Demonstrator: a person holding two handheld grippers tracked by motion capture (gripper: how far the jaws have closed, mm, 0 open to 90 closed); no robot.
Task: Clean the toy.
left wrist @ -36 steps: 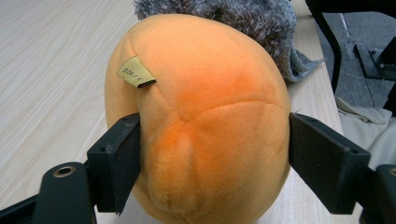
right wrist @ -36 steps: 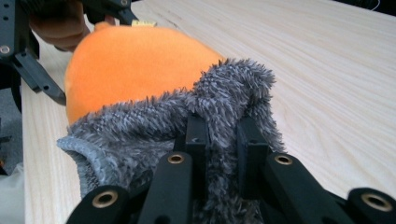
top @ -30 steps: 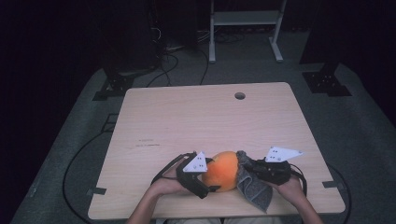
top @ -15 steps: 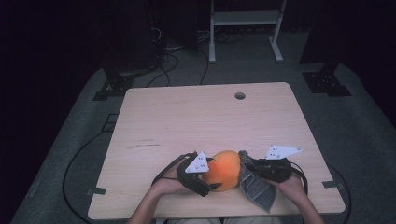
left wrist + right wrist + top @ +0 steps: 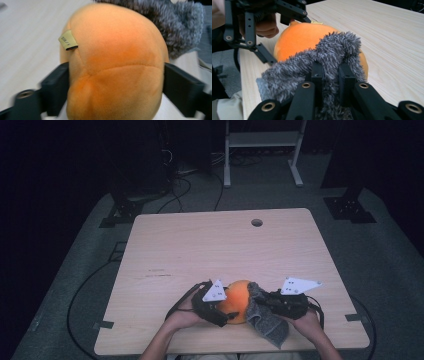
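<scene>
High view is showing the left gripper clamping the orange plush; right gripper is pinching grey cloth against it.

High view: we are looking forward and down from above the person's side, taking in the whole pale wooden table from far off.
Left gripper view: we are riding on the left gripper, sitting very close to the round orange plush ball.
Right gripper view: we are looking low along the right gripper, close over the shaggy grey cloth.
Shared: all three are showing ball, cloth and tabletop.
</scene>
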